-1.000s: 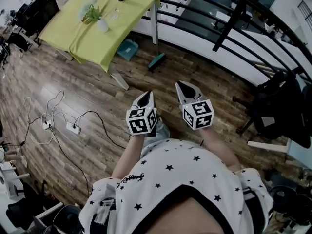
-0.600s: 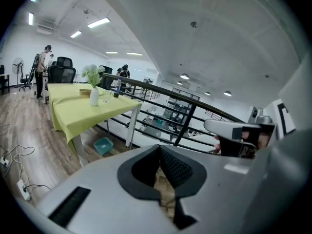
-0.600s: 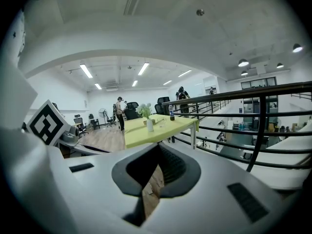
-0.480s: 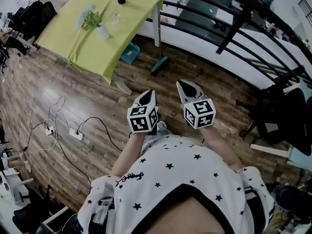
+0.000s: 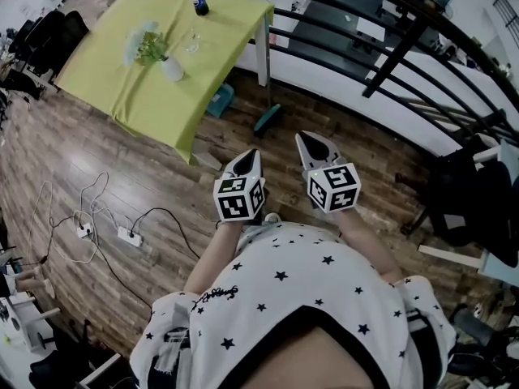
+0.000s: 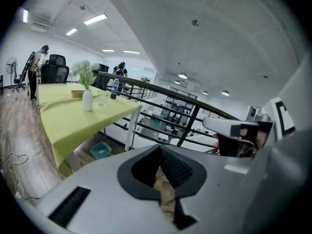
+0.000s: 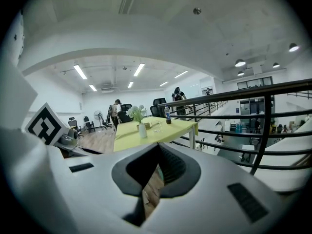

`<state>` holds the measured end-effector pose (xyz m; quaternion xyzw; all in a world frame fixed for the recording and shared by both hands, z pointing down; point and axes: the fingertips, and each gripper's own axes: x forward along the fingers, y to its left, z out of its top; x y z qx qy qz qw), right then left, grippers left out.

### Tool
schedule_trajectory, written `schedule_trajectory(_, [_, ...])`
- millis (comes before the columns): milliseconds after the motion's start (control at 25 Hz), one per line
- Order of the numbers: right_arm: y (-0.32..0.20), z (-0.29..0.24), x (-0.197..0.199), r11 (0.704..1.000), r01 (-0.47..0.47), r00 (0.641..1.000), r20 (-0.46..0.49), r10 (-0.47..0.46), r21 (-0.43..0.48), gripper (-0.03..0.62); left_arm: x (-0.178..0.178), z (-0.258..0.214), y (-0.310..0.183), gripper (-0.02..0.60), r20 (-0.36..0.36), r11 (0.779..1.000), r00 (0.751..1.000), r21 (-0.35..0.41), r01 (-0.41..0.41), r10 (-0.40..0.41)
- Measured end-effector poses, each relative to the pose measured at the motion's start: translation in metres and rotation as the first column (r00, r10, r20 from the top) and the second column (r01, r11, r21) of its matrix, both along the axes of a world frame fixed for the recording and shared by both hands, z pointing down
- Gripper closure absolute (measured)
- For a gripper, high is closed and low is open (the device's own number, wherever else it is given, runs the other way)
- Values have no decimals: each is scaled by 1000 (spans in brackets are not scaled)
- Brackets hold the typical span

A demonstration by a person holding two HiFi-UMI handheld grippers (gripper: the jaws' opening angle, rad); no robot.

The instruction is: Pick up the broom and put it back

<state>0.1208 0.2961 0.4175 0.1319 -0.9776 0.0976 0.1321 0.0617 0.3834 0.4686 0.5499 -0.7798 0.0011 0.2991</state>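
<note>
Closer now, left gripper (image 5: 250,160) and right gripper (image 5: 313,146) approach the broom (image 5: 268,119), fingers closed, empty. Likely light, stiff; take its handle.

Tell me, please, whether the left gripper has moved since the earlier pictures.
Yes. In the head view the left gripper has advanced toward the broom on the floor near the table leg; the gap between them has narrowed.
</note>
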Motion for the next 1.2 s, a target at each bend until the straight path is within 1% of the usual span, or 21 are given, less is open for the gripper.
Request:
schedule_trajectory(280, [-18, 8, -36, 1000, -24, 1000, -16, 24, -17, 600, -37, 2, -16, 569, -8, 1000, 1000, 6, 0, 0])
schedule_trajectory(560, [-31, 9, -58, 999, -23, 1000, -14, 23, -33, 600, -67, 6, -29, 569, -22, 1000, 1000, 0, 18, -18])
schedule_trajectory(760, [-51, 19, -71, 998, -15, 1000, -24, 14, -53, 600, -86, 11, -49, 569, -19, 999, 999, -9, 32, -33])
schedule_trajectory(960, [-87, 20, -96, 998, 29, 999, -24, -30, -47, 600, -112, 12, -83, 569, -11, 997, 997, -14, 70, -71])
schedule_trajectory(1200, [-149, 10, -139, 997, 63, 998, -21, -63, -38, 600, -150, 1, -139, 569, 0, 995, 995, -9, 98, -98])
